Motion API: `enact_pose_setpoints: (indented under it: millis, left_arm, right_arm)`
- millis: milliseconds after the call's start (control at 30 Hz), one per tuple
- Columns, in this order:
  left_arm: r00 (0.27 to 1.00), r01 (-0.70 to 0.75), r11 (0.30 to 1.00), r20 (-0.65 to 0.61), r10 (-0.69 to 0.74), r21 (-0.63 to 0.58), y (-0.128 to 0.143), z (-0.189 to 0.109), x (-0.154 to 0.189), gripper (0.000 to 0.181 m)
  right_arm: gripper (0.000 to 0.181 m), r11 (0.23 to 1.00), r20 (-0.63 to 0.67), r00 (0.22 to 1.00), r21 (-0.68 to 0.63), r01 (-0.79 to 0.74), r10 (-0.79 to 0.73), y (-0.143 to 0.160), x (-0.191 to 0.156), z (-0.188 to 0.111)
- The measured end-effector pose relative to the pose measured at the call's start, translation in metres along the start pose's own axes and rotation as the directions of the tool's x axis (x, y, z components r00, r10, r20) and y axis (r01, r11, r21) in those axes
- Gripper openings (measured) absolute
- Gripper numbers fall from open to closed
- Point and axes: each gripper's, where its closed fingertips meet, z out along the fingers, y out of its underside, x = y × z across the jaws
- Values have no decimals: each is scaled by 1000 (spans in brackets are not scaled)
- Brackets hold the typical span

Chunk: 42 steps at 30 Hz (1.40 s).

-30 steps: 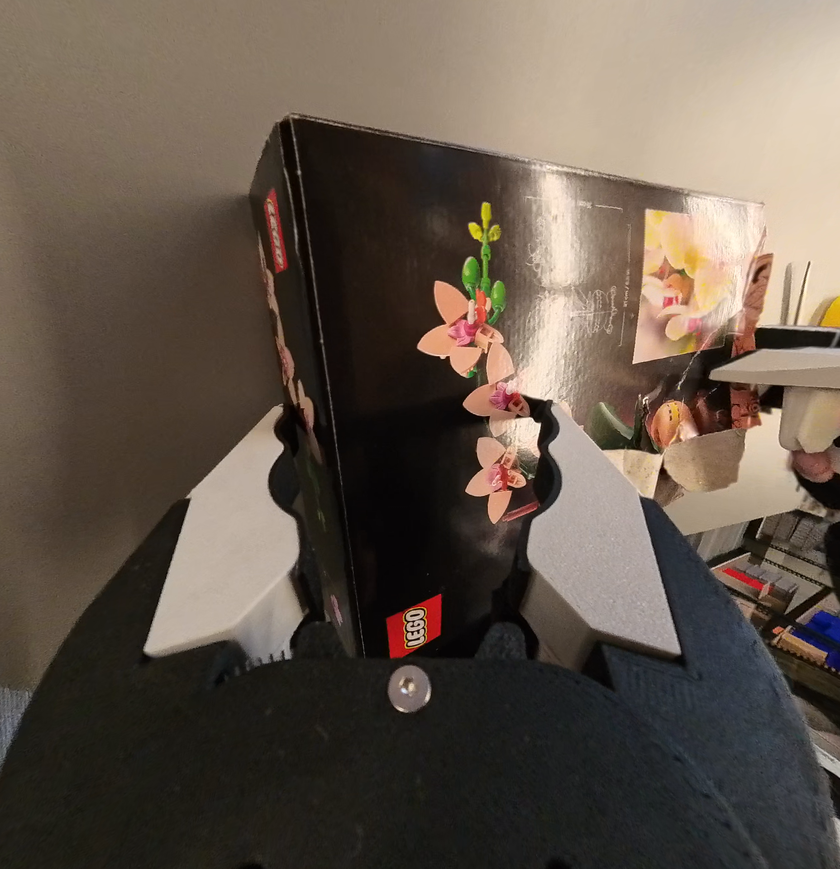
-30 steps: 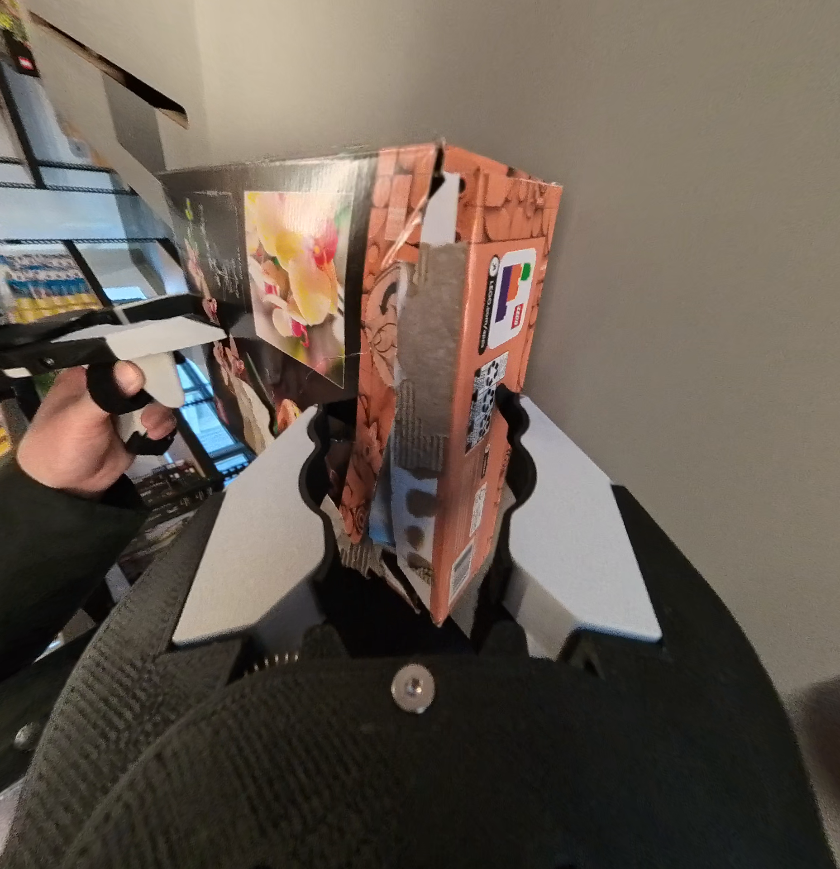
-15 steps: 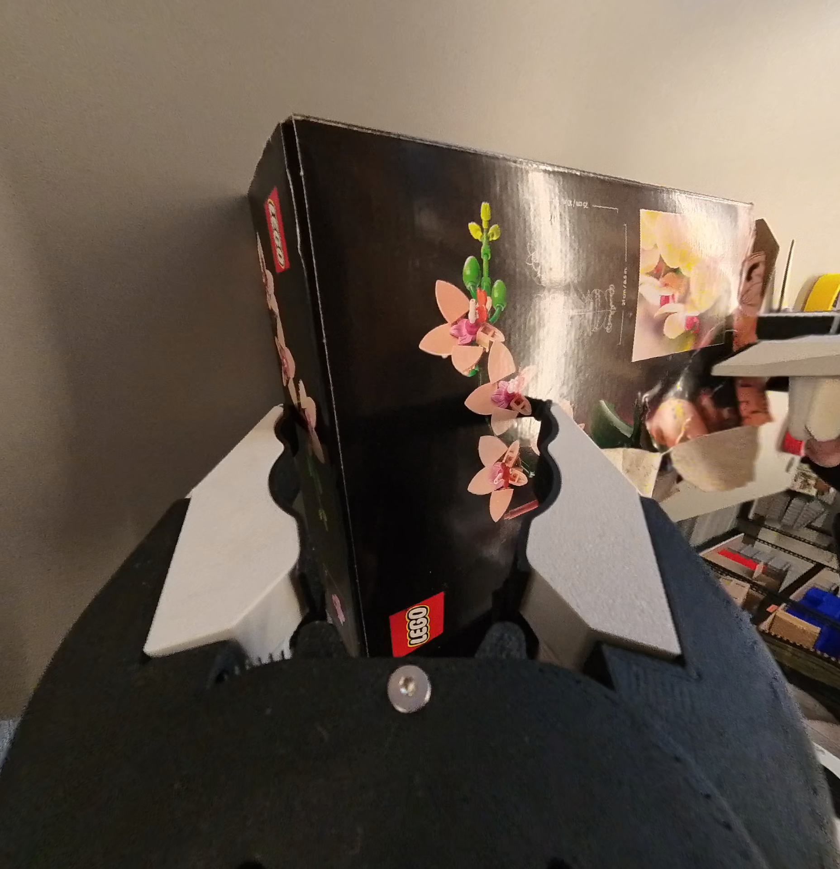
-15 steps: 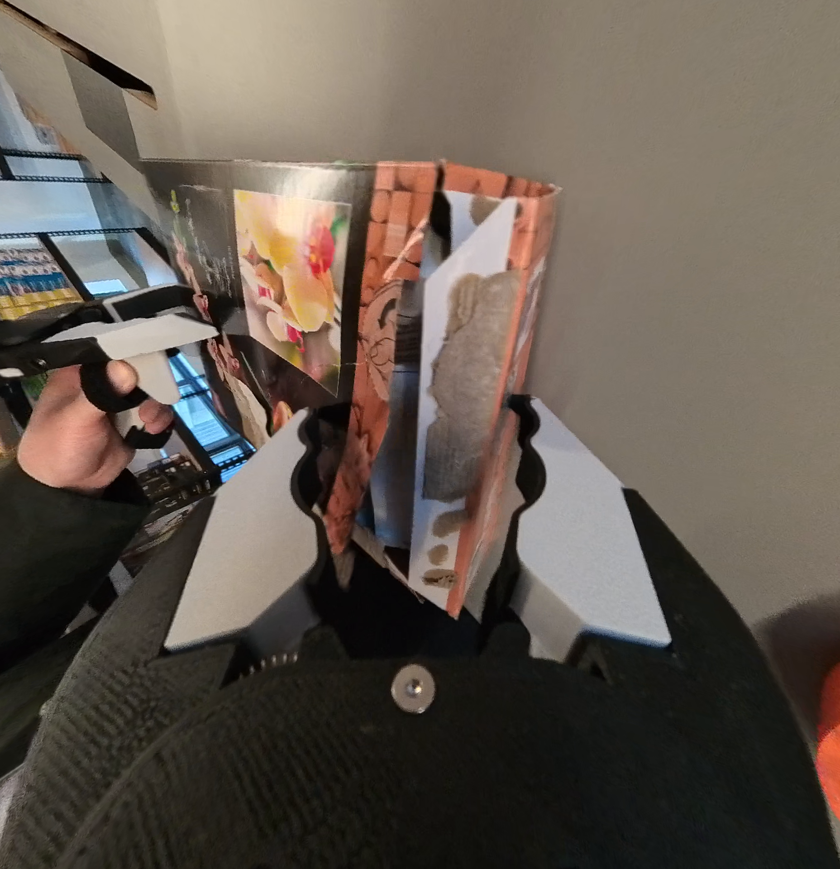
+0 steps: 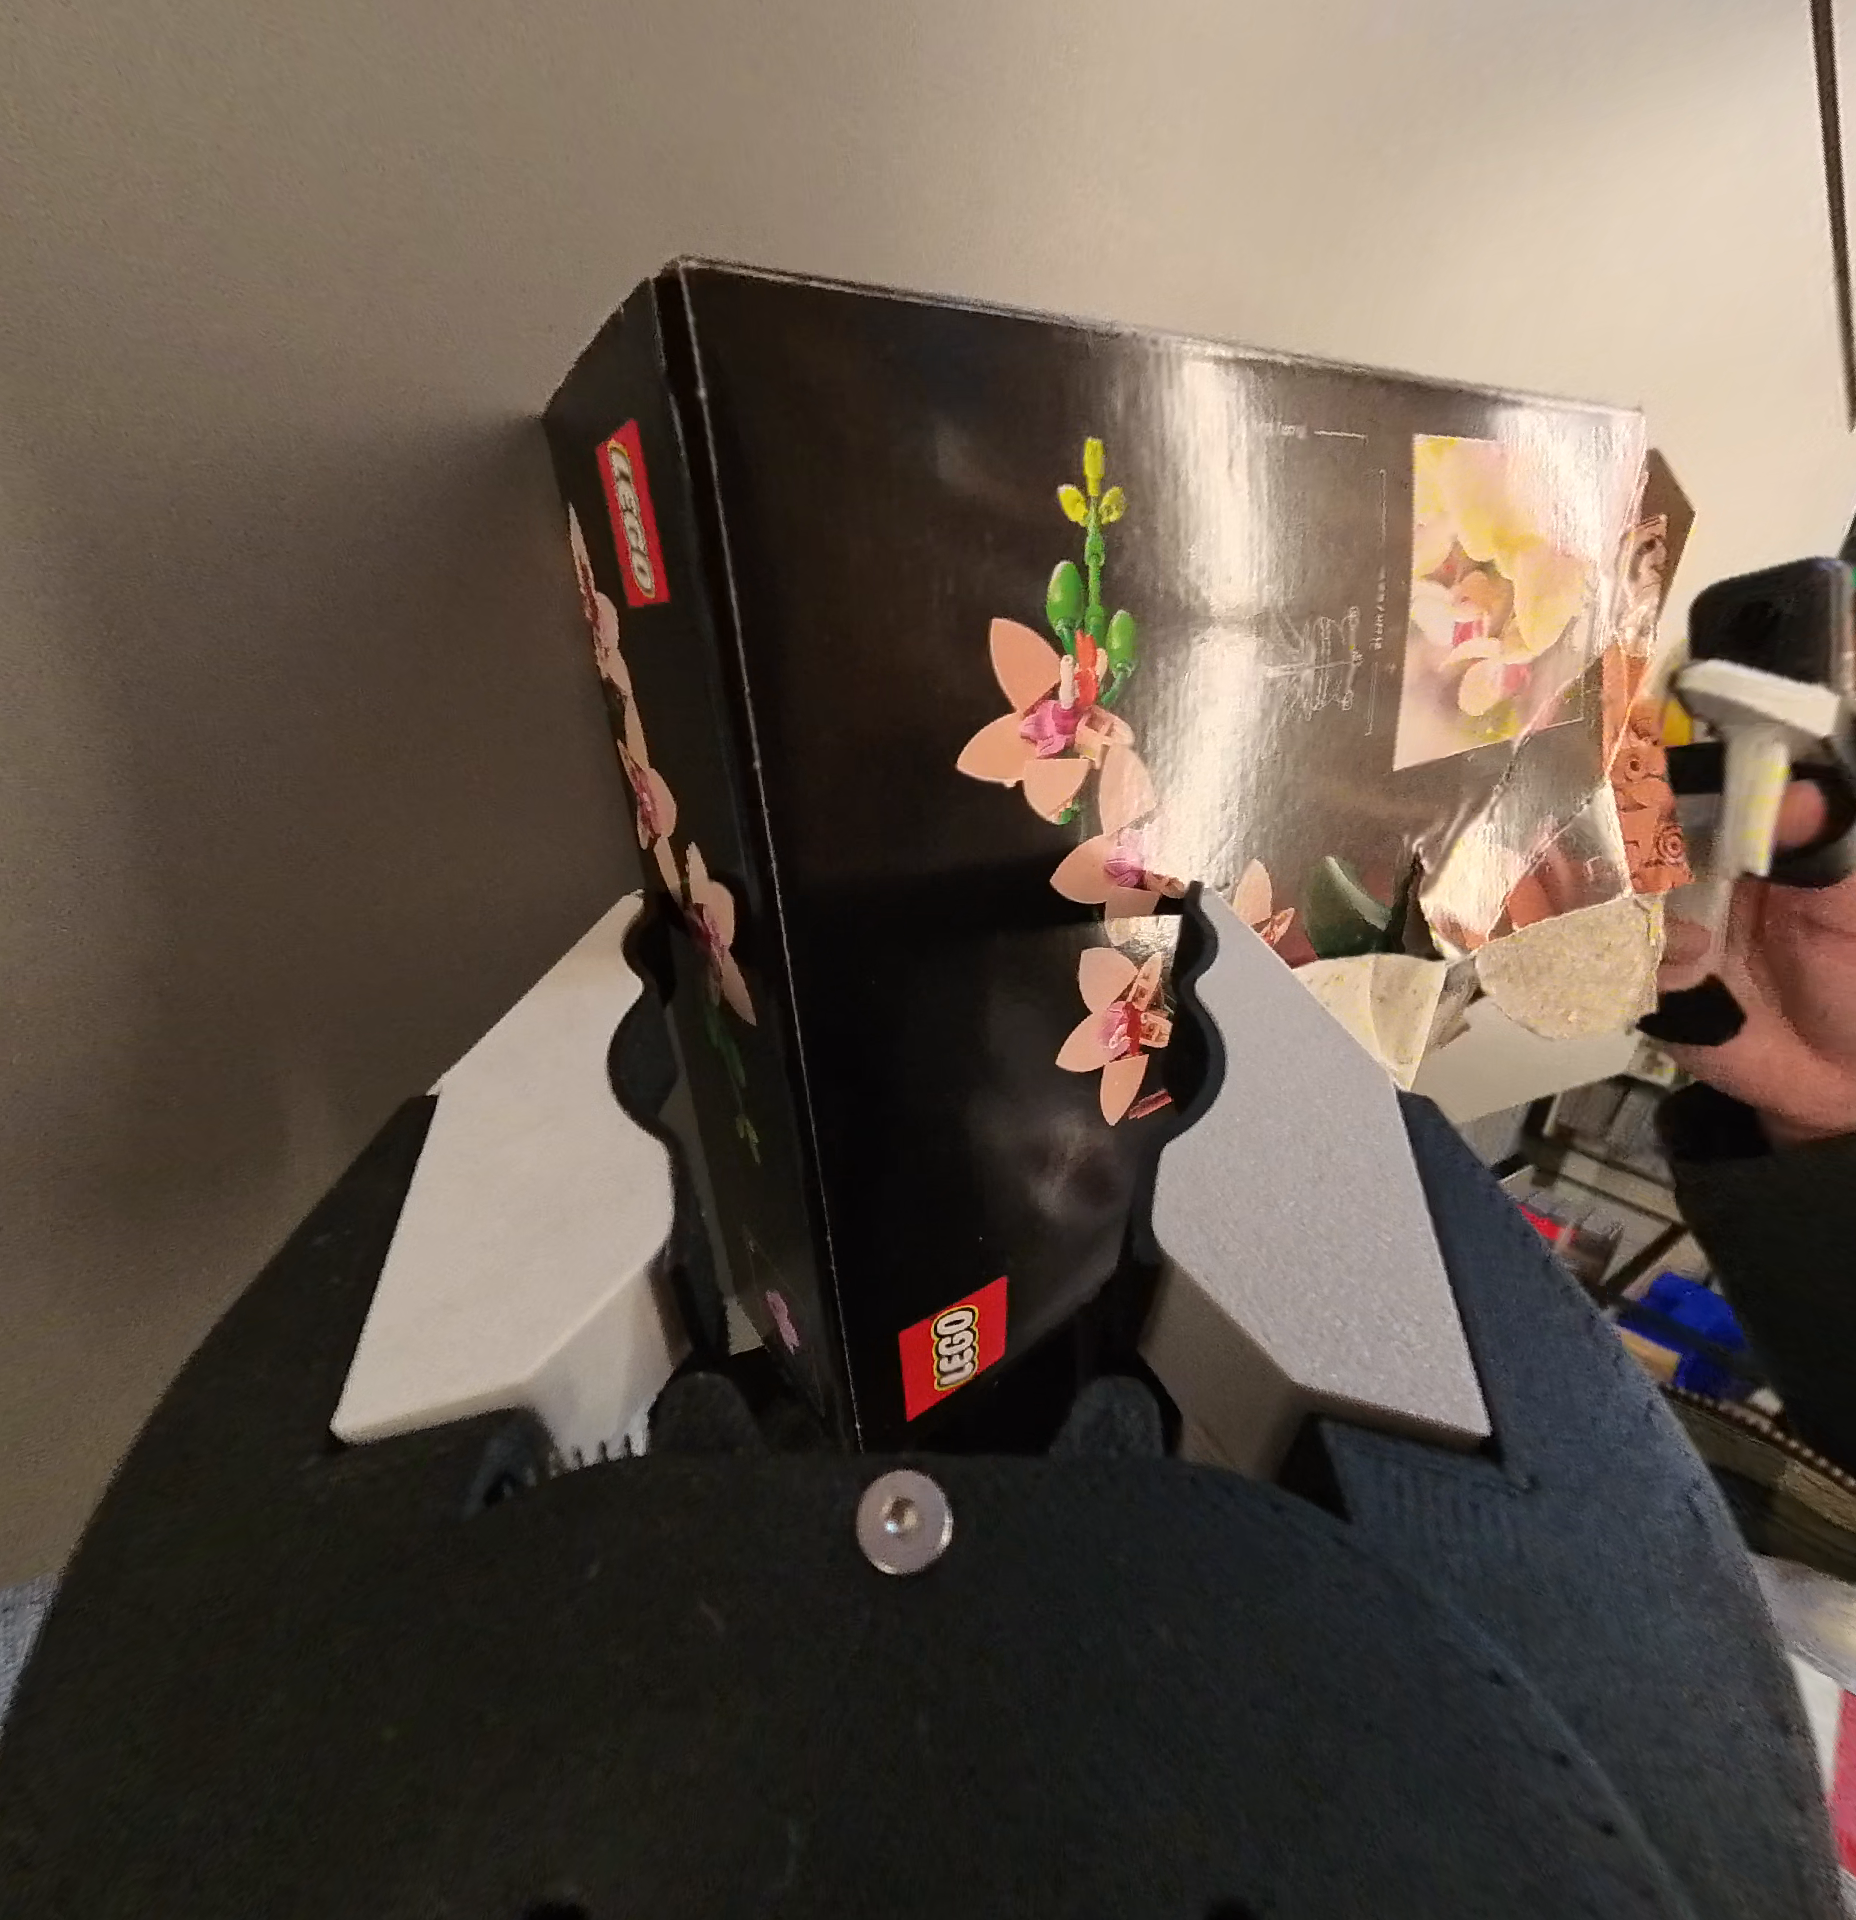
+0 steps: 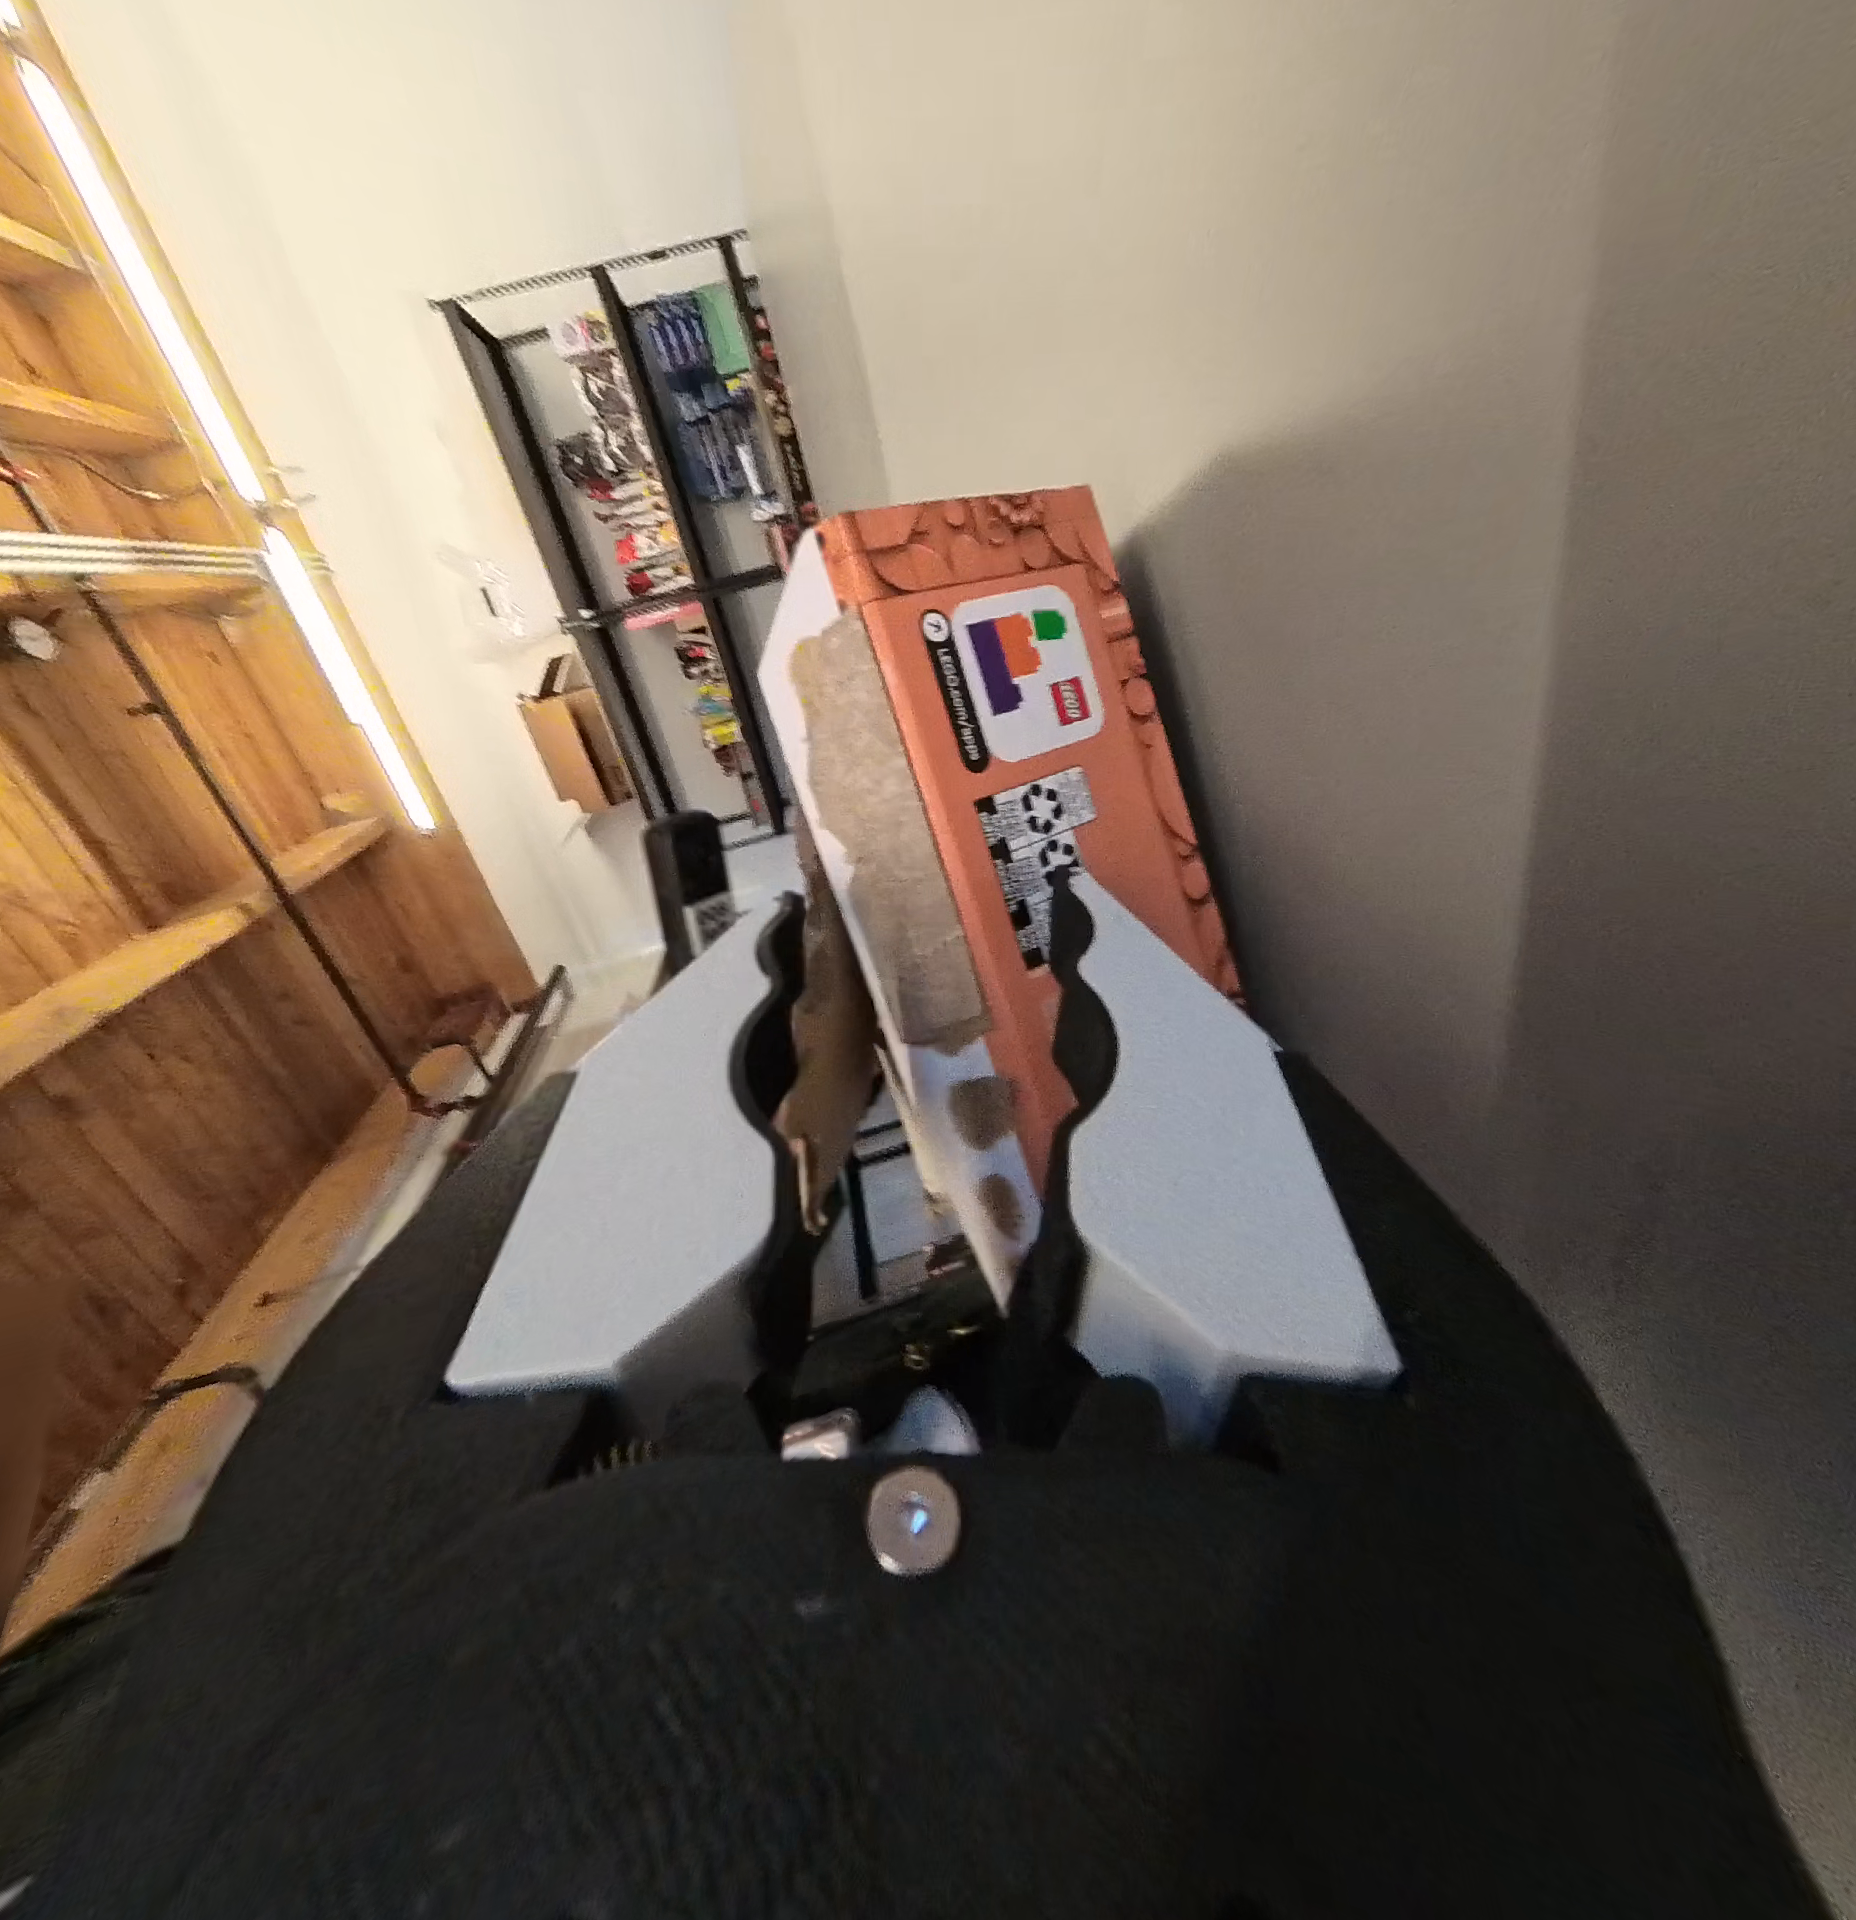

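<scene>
The left gripper [image 5: 919, 1091] is clenched on the near corner of a black building-toy box [image 5: 1007, 644] printed with pink orchids; its two white fingers [image 5: 529, 1195] bracket the narrow end face and the broad front face, with the corner edge running up at 12 o'clock from the jaws. The box stands upright against a plain grey wall [image 5: 228, 520], its long axis stretching away toward 3 o'clock in the left wrist view. At that far end the cardboard is torn, and the right gripper [image 5: 1734, 717] sits there, worked by a person's hand [image 5: 1797, 997]. In the right wrist view the right gripper [image 6: 919, 1049] is closed on the box's terracotta end flap [image 6: 1017, 790], grasping the torn white-and-grey inner layer; the flap rises at 12 o'clock from between the jaws, leaning slightly left. A wire rack [image 6: 675, 499] of goods stands at 11 o'clock, and wooden shelving [image 6: 124, 831] fills 9 o'clock. Both grippers hold the box, one at each end.
</scene>
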Motion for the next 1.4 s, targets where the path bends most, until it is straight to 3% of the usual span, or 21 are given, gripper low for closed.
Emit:
enact_pose_setpoints:
  millis: [267, 433, 600, 800, 1000, 1300, 1400]
  left_arm:
    - [1000, -14, 1000, 17, 14, -12, -1, 1, 1, 96]
    - [999, -19, 1000, 28, 19, -11, -1, 2, 2, 96]
    - [999, -18, 1000, 38, 19, -14, -1, 3, 2, 97]
    - [999, 28, 1000, 46, -28, 3, 2, 3, 3, 99]
    - [998, 19, 1000, 58, -19, -1, 3, 6, 4, 103]
    - [998, 20, 1000, 60, -19, -13, 2, 7, 6, 103]
    - [998, 25, 1000, 61, -24, -13, 2, 8, 6, 103]
  right_arm:
    - [33, 990, -118, 984, -50, 129, -134, 5, 12, 4]
    - [37, 978, -212, 956, -97, 186, -203, 8, 19, 14]
    - [34, 947, -348, 883, -175, 269, -315, 9, 22, 20]
    - [39, 895, -382, 811, -133, 426, -443, 1, 12, 31]
    - [49, 940, -207, 917, -86, 330, -341, 0, -4, 29]
    - [56, 981, -68, 979, -3, 193, -193, -6, -9, 25]
    - [70, 988, 24, 989, 42, 146, -148, -10, -17, 24]
